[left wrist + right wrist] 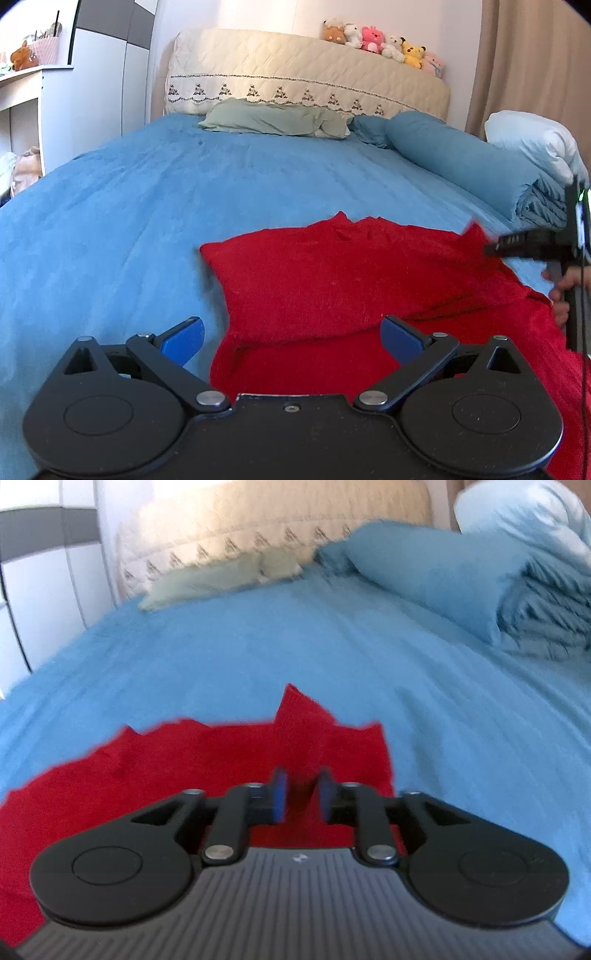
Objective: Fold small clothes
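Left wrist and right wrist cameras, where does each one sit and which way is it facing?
Left wrist: on the left claw, facing up the bed toward the headboard; jaws wide over the red garment; a hand holding the right claw shows at right.
Right wrist: on the right claw, same direction; jaws partly open above the garment's edge, blurred.
Shared: red garment, bed, green pillow, folded duvet.

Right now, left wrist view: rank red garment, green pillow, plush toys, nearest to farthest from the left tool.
1. Red garment: just ahead of the left tool, lower centre.
2. Green pillow: far end of the bed, centre.
3. Plush toys: atop the headboard, upper right.
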